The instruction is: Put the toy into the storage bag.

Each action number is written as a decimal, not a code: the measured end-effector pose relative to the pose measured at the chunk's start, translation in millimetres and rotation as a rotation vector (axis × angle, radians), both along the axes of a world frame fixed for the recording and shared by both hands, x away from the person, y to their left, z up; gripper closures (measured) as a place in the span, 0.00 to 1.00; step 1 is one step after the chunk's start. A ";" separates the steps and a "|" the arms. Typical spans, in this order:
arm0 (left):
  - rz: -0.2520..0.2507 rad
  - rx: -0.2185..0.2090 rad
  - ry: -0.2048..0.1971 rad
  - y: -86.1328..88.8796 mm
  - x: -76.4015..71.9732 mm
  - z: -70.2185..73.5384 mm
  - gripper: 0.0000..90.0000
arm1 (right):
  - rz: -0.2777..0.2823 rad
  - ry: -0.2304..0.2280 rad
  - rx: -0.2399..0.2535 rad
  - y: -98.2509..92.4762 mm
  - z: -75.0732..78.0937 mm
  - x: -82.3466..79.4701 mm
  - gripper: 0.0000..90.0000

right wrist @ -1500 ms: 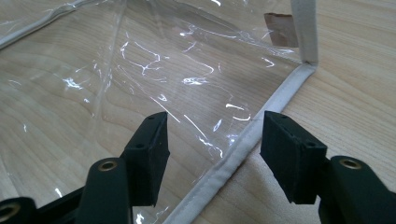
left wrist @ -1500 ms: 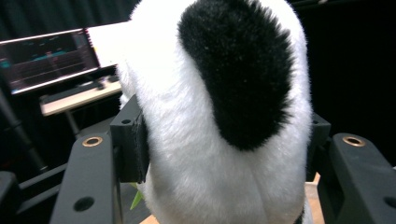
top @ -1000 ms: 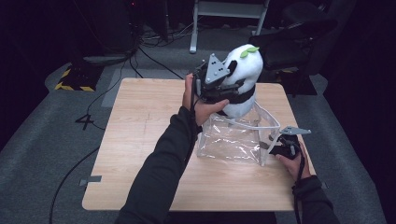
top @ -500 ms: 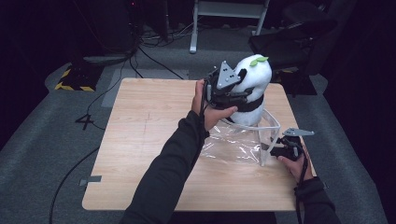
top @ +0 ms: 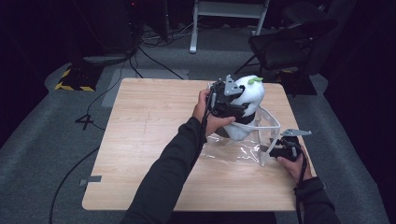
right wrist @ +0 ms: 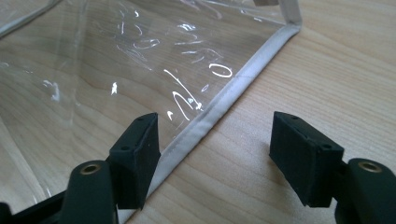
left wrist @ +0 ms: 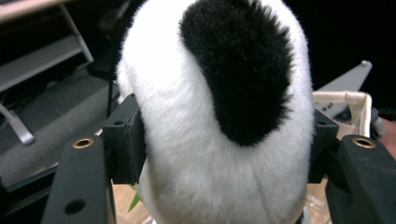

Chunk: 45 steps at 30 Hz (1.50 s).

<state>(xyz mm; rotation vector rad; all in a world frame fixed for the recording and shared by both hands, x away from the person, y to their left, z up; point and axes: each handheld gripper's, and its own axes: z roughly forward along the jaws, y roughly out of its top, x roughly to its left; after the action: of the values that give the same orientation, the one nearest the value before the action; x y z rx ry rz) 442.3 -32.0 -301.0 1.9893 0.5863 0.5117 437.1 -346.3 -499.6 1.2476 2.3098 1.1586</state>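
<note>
Gripping a black-and-white plush toy [top: 245,105] between both pads, left gripper [left wrist: 224,144] — jaws just eased wider, toy still pressed — at the mouth of a clear plastic bag [top: 238,149] on the wooden table [top: 140,140]. Gaping over the bag's white-trimmed edge, right gripper [right wrist: 215,158] — pads clamping nothing. No readable writing anywhere.
</note>
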 end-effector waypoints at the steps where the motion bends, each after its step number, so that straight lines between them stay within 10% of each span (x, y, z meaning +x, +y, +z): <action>1: 0.004 0.013 0.004 -1.4 0.0 -0.6 0.36 | -0.001 -0.001 -0.003 0.5 -0.5 0.2 0.37; 28: 0.019 0.200 0.171 -8.3 3.7 -15.3 0.23 | 0.017 -0.020 -0.011 3.2 -2.9 -3.6 0.38; 45: 0.085 0.223 0.262 -13.8 9.0 -21.6 0.12 | 0.018 -0.024 -0.012 3.5 -3.4 -4.4 0.38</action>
<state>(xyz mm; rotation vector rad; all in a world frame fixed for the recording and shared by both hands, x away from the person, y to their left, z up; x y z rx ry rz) 451.3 -45.7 -322.6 2.2705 0.8069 0.3829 432.7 -342.8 -503.0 1.2051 2.3116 1.1577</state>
